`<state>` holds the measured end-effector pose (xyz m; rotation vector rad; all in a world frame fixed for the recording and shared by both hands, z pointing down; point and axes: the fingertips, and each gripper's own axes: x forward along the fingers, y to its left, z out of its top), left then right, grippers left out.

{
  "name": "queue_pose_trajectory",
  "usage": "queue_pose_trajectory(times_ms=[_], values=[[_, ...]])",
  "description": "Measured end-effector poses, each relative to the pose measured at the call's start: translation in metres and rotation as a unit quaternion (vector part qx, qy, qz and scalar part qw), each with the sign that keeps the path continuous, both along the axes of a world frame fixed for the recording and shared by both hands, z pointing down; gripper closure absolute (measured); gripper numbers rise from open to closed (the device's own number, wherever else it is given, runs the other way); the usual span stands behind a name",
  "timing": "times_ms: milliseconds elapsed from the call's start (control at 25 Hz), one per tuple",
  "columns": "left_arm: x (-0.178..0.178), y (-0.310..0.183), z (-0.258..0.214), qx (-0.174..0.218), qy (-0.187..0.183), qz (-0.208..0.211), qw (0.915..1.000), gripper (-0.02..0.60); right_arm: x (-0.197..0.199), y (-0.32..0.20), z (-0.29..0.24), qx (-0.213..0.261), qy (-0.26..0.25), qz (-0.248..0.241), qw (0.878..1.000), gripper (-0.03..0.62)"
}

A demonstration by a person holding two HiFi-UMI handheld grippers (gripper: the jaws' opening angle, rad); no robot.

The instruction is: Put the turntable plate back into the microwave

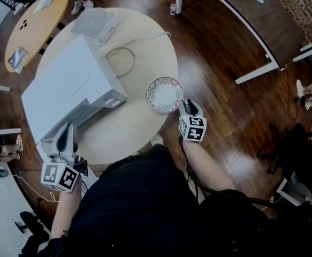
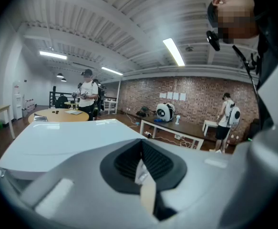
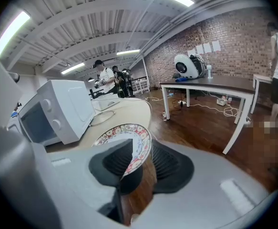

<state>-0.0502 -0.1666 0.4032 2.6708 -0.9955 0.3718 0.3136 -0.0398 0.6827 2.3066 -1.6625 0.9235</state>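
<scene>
A plate [image 1: 165, 94] with a red floral rim lies near the right edge of the round beige table [image 1: 139, 135]. My right gripper [image 1: 187, 108] is at the plate's near right rim. In the right gripper view, the plate [image 3: 129, 137] has its rim between the jaws of that gripper [image 3: 141, 165]. The gripper is open, and floor shows between the rim and the right pad. The white microwave [image 1: 70, 90] stands on the table's left half. My left gripper [image 1: 66, 139] is at its front left corner. It [image 2: 143, 178] is shut on a thin pale edge, seemingly the door.
A round pale disc [image 1: 90, 21] lies on a white board at the table's far side, with a looped cable [image 1: 122, 58] beside it. A second wooden table [image 1: 35, 20] stands far left and a white-legged desk [image 1: 255, 71] far right. People stand in the distance.
</scene>
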Motion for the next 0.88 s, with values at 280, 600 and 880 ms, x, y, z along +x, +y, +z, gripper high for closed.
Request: queue_pose_trajectory(times_ms=[280, 600, 880], values=[[-0.001, -0.001, -0.006, 0.015, 0.005, -0.009, 0.9998, 0.578, 0.001, -0.002, 0.005, 0.013, -0.008, 0.006, 1.000, 0.451], [0.001, 0.000, -0.006, 0.011, -0.003, -0.010, 0.9999, 0.578, 0.004, -0.001, 0.022, 0.011, -0.033, 0.008, 0.999, 0.413], [0.002, 0.005, -0.006, 0.023, -0.019, -0.005, 0.9995, 0.578, 0.009, -0.009, 0.033, 0.016, -0.047, 0.007, 0.999, 0.407]])
